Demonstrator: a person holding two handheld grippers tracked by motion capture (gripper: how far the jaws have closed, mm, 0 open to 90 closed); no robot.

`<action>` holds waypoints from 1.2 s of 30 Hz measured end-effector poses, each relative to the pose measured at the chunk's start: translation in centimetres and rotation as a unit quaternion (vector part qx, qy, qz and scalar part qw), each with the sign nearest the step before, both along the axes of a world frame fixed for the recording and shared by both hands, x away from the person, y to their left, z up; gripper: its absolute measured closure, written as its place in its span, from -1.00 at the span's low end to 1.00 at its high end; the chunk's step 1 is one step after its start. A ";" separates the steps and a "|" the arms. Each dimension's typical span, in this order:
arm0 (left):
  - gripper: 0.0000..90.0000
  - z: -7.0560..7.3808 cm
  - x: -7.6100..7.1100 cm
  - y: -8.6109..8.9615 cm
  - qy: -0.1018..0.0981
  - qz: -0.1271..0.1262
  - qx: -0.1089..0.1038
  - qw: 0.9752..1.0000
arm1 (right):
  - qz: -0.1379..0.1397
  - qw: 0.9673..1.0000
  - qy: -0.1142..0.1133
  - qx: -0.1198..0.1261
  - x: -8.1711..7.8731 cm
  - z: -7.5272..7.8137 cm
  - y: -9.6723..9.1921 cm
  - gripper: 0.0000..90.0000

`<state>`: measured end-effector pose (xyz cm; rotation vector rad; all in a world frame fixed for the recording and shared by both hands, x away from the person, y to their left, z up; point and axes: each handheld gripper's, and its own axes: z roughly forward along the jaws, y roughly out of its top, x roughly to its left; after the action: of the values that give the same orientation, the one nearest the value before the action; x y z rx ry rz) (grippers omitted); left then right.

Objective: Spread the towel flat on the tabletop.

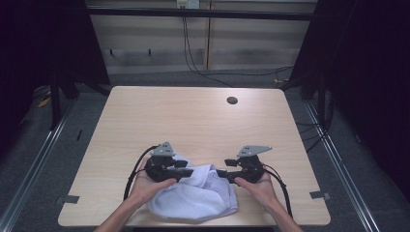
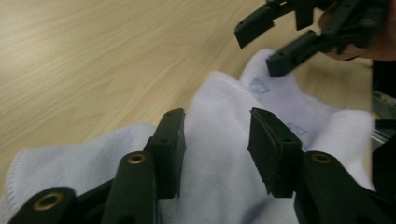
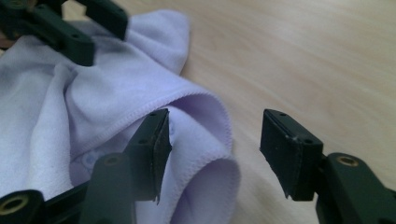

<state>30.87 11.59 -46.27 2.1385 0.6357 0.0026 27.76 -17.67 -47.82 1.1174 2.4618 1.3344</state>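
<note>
Both tools gape: left tool (image 2: pixel 215 140) straddles white cloth (image 1: pixel 196 193) unpinched, right tool (image 3: pixel 215 149) beside fold; risk: shallow bite slips off hem, cloth bunches on desk (image 1: pixel 193 116)

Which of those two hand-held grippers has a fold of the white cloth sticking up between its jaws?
The right hand-held gripper: a hemmed fold of the white cloth rises between its open jaws. The left hand-held gripper just hovers over flatter cloth.

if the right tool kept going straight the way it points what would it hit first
Most likely the white cloth: the right tool stands open with a raised fold of the cloth just ahead between its jaws. Beyond it sits the left tool, though depth is hard to judge.
</note>
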 end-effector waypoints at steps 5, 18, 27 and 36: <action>-0.06 -1.3 -0.1 0.2 -0.006 0.001 0.015 1.000 | 0.024 0.999 0.005 -0.022 -1.0 -0.8 0.7 0.24; 0.80 -0.8 -0.5 0.5 0.001 -0.059 0.010 0.998 | 0.017 0.999 0.042 0.002 -0.8 -0.7 0.5 0.89; 0.81 2.4 0.8 4.3 -0.009 0.002 -0.096 0.995 | -0.036 0.999 0.005 0.026 -0.3 1.8 -2.0 0.89; 0.85 5.5 0.9 8.0 -0.072 0.087 -0.146 0.983 | -0.104 0.993 -0.034 0.039 0.8 5.1 -5.1 0.90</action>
<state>31.76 19.55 -40.79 1.7790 0.6909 0.1489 28.60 -22.75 -42.75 1.2832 2.1942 1.3894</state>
